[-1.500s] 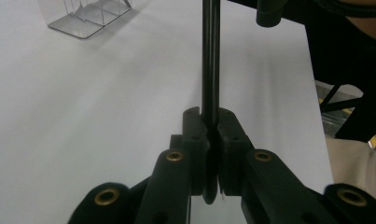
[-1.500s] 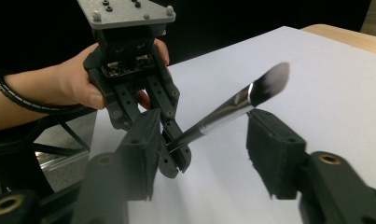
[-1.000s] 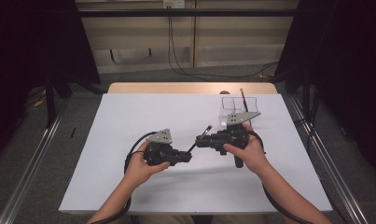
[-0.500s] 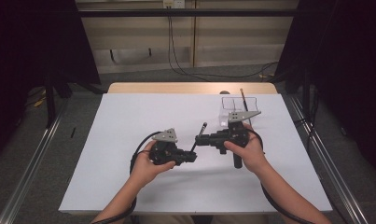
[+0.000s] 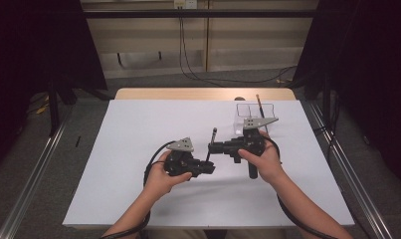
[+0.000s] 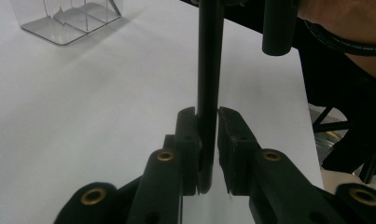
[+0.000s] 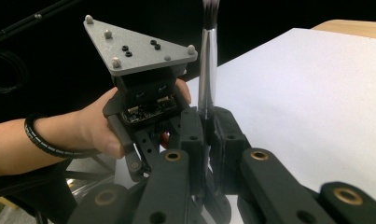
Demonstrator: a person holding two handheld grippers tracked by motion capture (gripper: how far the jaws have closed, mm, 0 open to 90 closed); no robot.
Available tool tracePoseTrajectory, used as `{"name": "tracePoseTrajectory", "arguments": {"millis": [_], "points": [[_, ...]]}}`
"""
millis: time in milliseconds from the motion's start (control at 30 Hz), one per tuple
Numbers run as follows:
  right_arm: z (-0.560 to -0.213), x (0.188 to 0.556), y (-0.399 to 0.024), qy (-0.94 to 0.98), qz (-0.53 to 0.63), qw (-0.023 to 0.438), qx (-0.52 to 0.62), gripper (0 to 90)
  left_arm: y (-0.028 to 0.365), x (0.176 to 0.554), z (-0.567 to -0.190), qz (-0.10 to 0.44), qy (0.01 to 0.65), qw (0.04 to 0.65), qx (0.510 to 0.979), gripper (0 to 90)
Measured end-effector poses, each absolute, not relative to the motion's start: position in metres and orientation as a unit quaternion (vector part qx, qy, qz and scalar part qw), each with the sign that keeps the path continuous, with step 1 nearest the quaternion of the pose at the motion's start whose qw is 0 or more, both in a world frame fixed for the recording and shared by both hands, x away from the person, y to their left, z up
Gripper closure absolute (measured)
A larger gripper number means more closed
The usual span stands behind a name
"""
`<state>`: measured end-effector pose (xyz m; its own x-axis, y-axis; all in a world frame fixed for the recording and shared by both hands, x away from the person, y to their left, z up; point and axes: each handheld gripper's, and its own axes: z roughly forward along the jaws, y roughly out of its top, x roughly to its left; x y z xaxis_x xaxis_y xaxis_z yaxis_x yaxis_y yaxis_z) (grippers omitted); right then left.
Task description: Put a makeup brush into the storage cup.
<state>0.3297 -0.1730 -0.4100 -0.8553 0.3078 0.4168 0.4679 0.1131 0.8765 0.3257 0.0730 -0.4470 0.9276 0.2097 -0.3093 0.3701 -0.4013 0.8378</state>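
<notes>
Black pen (image 6: 209, 60) passes between both tools, mid-desk. Left tool (image 6: 206, 140): jaws have just been opening; in the left gripper view a gap now shows beside the pen, so its grip is off. Right tool (image 7: 206, 128): clamped on pen, barrel upright. Judged: handover to the right tool done. Hands level, tools tip-to-tip above white desk (image 5: 138, 124); clear organizer (image 5: 252, 115) at far right edge.

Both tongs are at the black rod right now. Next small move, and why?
Probably open the left tongs wider and back them off the black rod. Their jaws have just been opening with the rod between them, a gap shows at one pad, and the right tongs are clamped on it, so the right side seems to have it.
</notes>
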Motion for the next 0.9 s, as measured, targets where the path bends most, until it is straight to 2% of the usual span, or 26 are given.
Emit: {"name": "tracePoseTrajectory", "arguments": {"millis": [700, 900], "points": [[-0.4100, 0.3303, -0.1700, -0.731, -0.626, 0.059, -0.265, 85.1, 0.0701, 0.3242, -0.4499, -0.091, 0.182, 0.541, 0.816, 70.1], [-0.4088, 0.3311, -0.1731, -0.729, -0.629, 0.062, -0.264, 85.1, 0.0777, 0.3265, -0.4465, -0.084, 0.190, 0.550, 0.809, 55.5]]}}
